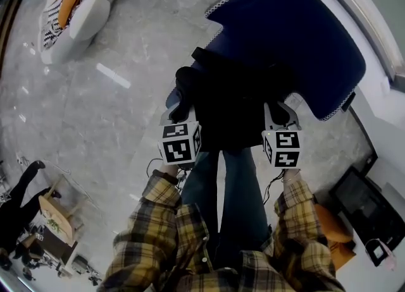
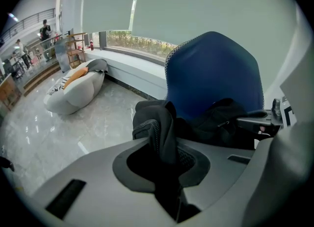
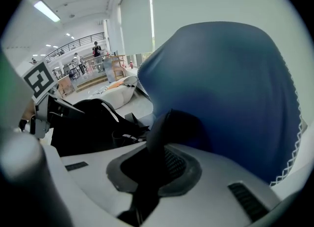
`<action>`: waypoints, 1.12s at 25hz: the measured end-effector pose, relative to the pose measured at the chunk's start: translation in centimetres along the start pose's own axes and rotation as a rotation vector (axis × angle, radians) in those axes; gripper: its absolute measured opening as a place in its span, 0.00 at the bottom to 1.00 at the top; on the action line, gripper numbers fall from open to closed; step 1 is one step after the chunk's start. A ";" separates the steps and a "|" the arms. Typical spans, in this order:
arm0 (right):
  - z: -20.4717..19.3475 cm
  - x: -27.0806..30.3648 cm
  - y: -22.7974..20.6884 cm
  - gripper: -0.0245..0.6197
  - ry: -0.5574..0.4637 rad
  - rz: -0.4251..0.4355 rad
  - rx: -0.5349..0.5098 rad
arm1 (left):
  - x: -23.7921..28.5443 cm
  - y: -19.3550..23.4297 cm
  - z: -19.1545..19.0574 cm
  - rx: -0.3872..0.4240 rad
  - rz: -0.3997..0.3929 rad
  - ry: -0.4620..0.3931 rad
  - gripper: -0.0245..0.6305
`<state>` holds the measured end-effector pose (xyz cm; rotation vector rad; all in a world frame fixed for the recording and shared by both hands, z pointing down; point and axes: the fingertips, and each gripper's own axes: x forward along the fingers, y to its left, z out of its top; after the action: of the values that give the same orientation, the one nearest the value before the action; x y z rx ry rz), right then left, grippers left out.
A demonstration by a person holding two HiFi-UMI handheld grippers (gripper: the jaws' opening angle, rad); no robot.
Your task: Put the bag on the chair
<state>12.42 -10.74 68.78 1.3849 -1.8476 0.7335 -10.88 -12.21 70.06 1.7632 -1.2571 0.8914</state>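
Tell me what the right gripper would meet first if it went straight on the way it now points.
The right gripper is shut on the black bag's strap. Past that strap, the blue chair looks first in its line, probably low on the backrest; depth is unclear.

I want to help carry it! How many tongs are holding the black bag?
2. The left tongs pinch the black bag on its left side; the right tongs pinch its right side, in front of the blue chair. No others show.
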 end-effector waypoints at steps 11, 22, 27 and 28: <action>-3.1 2.3 -0.6 0.12 0.025 -0.057 -0.060 | 2.7 0.8 -1.7 -0.006 0.022 -0.005 0.15; -4.7 5.2 0.2 0.13 0.084 -0.047 -0.123 | 5.7 2.6 -2.6 0.006 0.061 0.004 0.18; -5.3 6.1 0.3 0.14 0.103 -0.044 -0.091 | 6.5 2.6 -3.0 0.006 0.077 0.017 0.18; -5.4 6.2 0.4 0.14 0.105 -0.042 -0.085 | 6.5 2.6 -3.0 0.004 0.080 0.014 0.19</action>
<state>12.04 -9.94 76.90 1.3022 -1.7426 0.6853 -11.90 -12.79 77.61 1.7172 -1.3252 0.9510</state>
